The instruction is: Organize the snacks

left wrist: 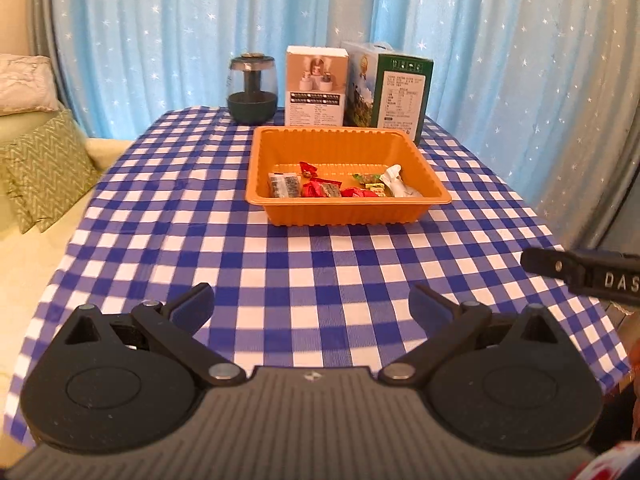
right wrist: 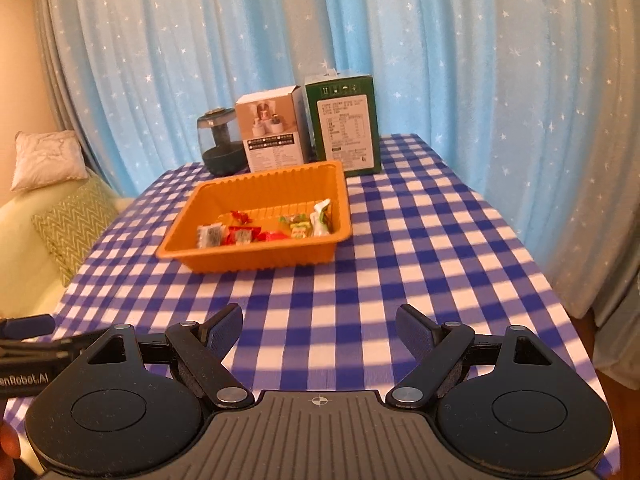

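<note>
Fingers on my left gripper (left wrist: 310,308) are spread wide apart with nothing between them, held low over the near tabletop (left wrist: 160,216), well short of the tray (left wrist: 352,210). My right gripper (right wrist: 318,330) hangs the same way, apart and empty. Snacks (left wrist: 320,188) lie bunched along the tray's near wall, so I judge the gathering is about done and both grippers are parked clear. Behind the tray, from left: a jar (left wrist: 252,88), a pale box (left wrist: 316,86) and a green box (left wrist: 400,94), out of my reach path.
</note>
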`<action>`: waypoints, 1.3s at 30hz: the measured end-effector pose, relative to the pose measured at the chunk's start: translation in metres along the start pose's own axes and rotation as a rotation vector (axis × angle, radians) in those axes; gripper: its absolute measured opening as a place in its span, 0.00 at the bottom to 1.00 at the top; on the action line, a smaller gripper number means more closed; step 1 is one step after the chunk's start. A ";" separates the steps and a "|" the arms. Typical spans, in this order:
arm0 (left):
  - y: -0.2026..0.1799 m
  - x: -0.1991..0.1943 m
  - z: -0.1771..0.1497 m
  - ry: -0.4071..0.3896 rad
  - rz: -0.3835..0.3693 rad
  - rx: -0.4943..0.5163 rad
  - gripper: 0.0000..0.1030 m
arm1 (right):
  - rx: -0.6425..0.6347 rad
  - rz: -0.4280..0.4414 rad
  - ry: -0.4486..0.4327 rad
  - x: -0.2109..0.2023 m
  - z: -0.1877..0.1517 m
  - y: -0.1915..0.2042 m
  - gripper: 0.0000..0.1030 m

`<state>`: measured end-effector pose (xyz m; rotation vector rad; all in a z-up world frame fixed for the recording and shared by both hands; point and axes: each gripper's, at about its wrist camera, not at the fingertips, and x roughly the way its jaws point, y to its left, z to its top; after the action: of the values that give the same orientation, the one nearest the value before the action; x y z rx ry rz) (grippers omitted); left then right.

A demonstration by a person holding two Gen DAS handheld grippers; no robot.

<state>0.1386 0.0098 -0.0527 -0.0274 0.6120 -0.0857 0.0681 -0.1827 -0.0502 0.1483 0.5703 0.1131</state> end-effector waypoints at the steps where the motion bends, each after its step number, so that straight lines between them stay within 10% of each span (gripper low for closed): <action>1: -0.001 -0.007 -0.001 -0.002 0.008 -0.003 1.00 | 0.000 0.004 0.007 -0.005 -0.002 0.001 0.81; 39: -0.011 -0.151 -0.033 -0.033 0.017 -0.062 1.00 | -0.101 0.026 0.012 -0.159 -0.032 0.042 0.81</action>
<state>-0.0042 0.0123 0.0069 -0.0836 0.5816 -0.0498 -0.0851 -0.1612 0.0145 0.0573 0.5734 0.1674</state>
